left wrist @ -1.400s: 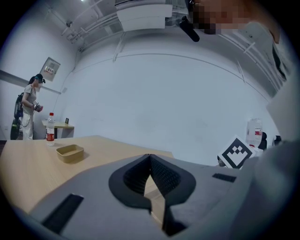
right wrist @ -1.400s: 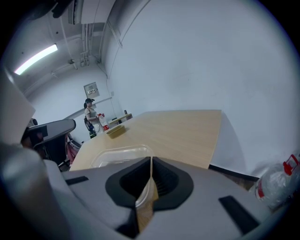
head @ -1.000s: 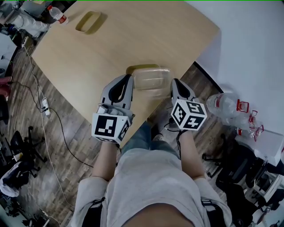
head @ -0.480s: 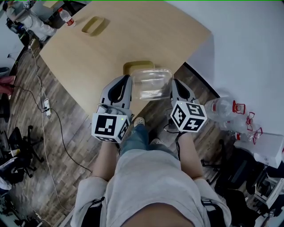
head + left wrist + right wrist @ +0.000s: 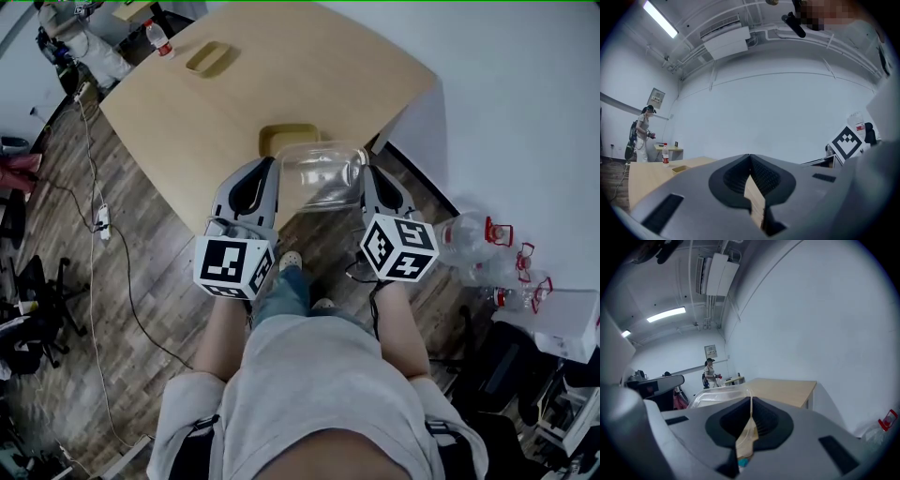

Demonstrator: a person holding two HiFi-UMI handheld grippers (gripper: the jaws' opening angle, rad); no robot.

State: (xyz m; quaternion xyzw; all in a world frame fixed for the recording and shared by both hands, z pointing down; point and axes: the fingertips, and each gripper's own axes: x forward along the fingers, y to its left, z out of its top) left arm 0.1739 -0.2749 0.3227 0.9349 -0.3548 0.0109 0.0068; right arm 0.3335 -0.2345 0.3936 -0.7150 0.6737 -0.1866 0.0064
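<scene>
Wooden table (image 5: pixel 309 66) bears a small tan tray (image 5: pixel 211 58) near a red-labelled bottle (image 5: pixel 160 38); clear bottles (image 5: pixel 472 239) lie on the floor.

Illumination was bright, even and cool, from ceiling strip lights (image 5: pixel 661 18) above the table (image 5: pixel 281 84). Shadows beside the table were soft. Faint glare marked the clear container (image 5: pixel 323 173). Both gripper views showed fisheye curvature and dark corners.
</scene>
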